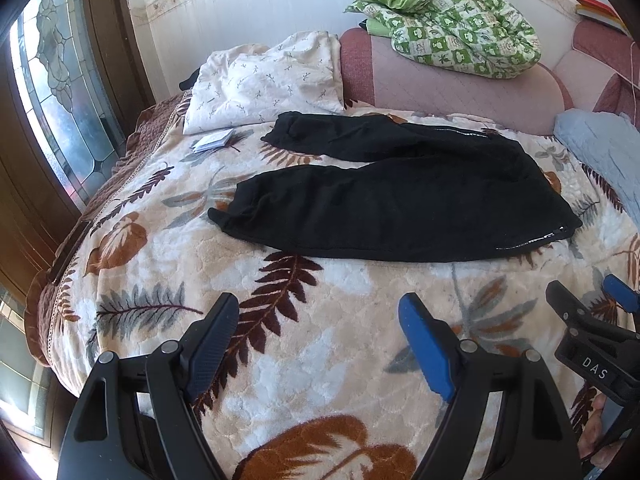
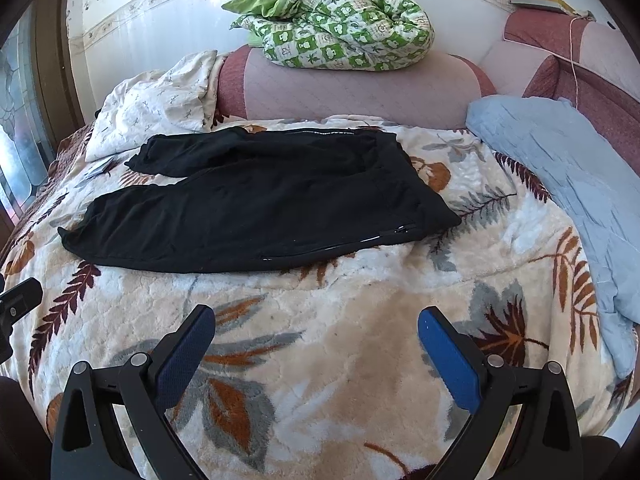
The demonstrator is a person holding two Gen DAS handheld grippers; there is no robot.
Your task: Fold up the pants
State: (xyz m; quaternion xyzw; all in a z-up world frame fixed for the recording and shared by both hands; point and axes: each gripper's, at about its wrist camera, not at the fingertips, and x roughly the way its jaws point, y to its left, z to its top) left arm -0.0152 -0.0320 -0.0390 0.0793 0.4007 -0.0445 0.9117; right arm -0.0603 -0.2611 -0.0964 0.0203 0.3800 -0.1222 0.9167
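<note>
Pants (image 2: 256, 204) are lying flat across the far half of the bed (image 2: 340, 360) — legs pointing left, waist right. Both the left hand-held gripper (image 1: 320, 344) and right hand-held gripper (image 2: 316, 356) are hovering spread, empty — over bare blanket along the near edge.

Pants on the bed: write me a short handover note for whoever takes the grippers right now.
Left gripper: open, empty, above the leaf-print blanket.
Right gripper: open, empty, also short of the garment.
Black pants: lying flat on the blanket, legs spread apart toward the white pillow, waist toward the blue quilt.
Done: pants laid out.
Left: every fold.
</note>
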